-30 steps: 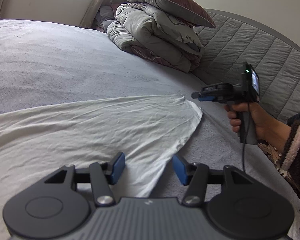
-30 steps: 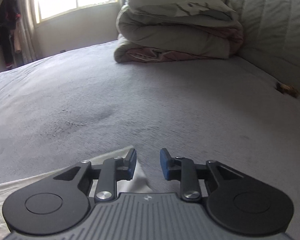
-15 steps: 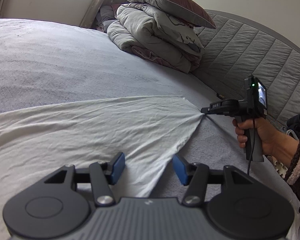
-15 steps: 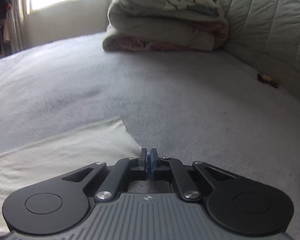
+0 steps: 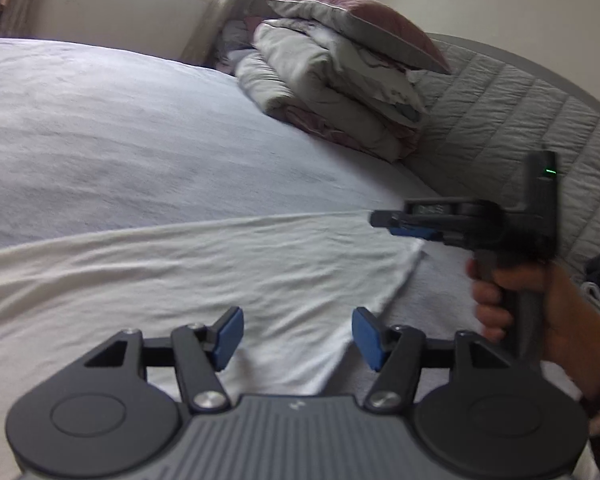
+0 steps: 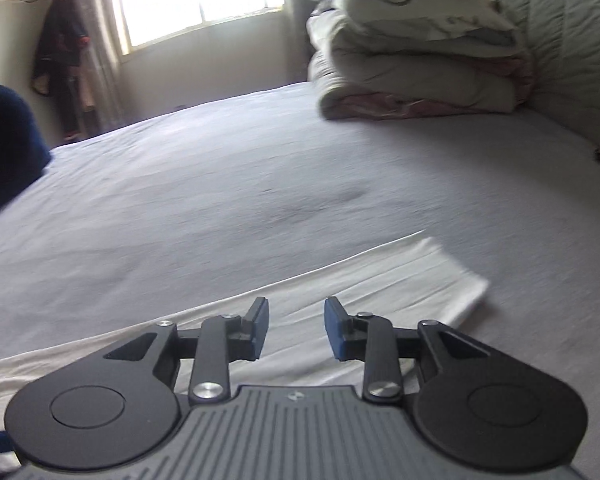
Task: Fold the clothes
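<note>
1. The white garment (image 5: 188,264) lies flat on the grey bed (image 5: 120,128), spread from 9 o'clock toward 3 o'clock in the left wrist view, with small wrinkles.
2. The left gripper (image 5: 298,338) hovers over the near part of the cloth; its jaws are spread wide and hold nothing. The slanted right edge of the garment runs just under the right blue pad.
3. The right gripper (image 5: 384,222), held by a hand (image 5: 512,300), is at 3 o'clock in this view, just above the far corner of the garment.
4. In the right wrist view the right gripper (image 6: 296,326) has its jaws apart – nothing between them – and the cloth (image 6: 380,280) lies below, its corner at 2 o'clock, a little blurred.
5. The far hem makes a long straight line across the bed.
6. Beyond this hem the bed surface is bare toward 12 o'clock – much free room.
7. Folded bedding (image 5: 340,96) with a pillow (image 5: 352,20) on top stands at 1 o'clock, against the quilted headboard (image 5: 500,120), well apart from the garment.
</note>
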